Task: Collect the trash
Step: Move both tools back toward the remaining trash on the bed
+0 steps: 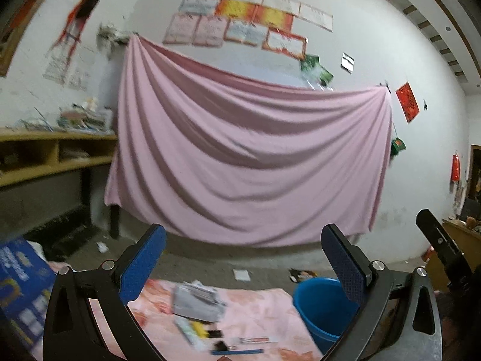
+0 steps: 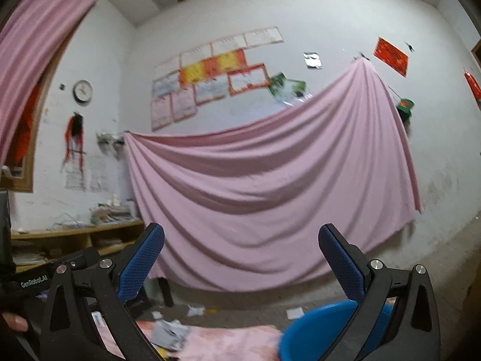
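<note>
The words "GenRobot.AI" stand in white on the black body of the left gripper [image 2: 33, 281], seen just left of the right gripper's blue fingers. The wall papers are too blurry to read.

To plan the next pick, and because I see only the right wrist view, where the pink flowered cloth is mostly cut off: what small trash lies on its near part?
Observer: A thin blue stick lies at the near edge of the pink cloth.
Operator: What is to the left of it?
Observer: A blue printed box.
Operator: Does the left side hold anything?
Observer: No, the left hand-held gripper is open and empty.
</note>
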A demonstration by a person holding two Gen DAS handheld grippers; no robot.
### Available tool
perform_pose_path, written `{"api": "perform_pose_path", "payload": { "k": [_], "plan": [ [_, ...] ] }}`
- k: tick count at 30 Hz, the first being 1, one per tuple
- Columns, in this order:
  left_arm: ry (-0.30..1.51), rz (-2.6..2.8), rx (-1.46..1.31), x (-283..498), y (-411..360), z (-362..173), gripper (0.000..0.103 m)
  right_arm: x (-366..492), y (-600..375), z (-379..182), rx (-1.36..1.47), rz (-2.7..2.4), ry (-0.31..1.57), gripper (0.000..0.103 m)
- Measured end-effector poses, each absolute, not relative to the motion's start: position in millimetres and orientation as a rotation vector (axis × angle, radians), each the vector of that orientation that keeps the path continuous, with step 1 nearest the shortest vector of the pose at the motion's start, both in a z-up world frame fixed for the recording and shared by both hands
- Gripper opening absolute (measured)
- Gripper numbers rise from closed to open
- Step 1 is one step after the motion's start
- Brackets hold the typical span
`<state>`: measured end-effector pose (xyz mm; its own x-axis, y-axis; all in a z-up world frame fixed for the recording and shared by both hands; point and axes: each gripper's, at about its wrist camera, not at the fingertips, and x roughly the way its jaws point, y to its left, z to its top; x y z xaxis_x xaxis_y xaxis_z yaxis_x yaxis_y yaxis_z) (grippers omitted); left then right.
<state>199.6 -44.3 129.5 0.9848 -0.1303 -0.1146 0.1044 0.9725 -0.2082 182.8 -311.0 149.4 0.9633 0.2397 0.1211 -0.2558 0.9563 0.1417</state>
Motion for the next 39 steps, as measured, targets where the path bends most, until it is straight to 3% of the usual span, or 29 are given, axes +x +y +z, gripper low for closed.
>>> {"api": "perform_pose_path", "payload": {
  "k": [18, 39],
  "plan": [
    [0.015, 0.004, -0.156, 136.4, 16.7, 118.2, 0.101, 160.1, -239.3, 145.1, 0.052, 0.406, -0.187, 0.103],
    [0.468, -0.002, -0.197, 221.8, 30.1, 27.8, 0.101, 244.8, -226.8, 70.0, -0.064, 0.409, 0.314, 0.102]
  ]
}}
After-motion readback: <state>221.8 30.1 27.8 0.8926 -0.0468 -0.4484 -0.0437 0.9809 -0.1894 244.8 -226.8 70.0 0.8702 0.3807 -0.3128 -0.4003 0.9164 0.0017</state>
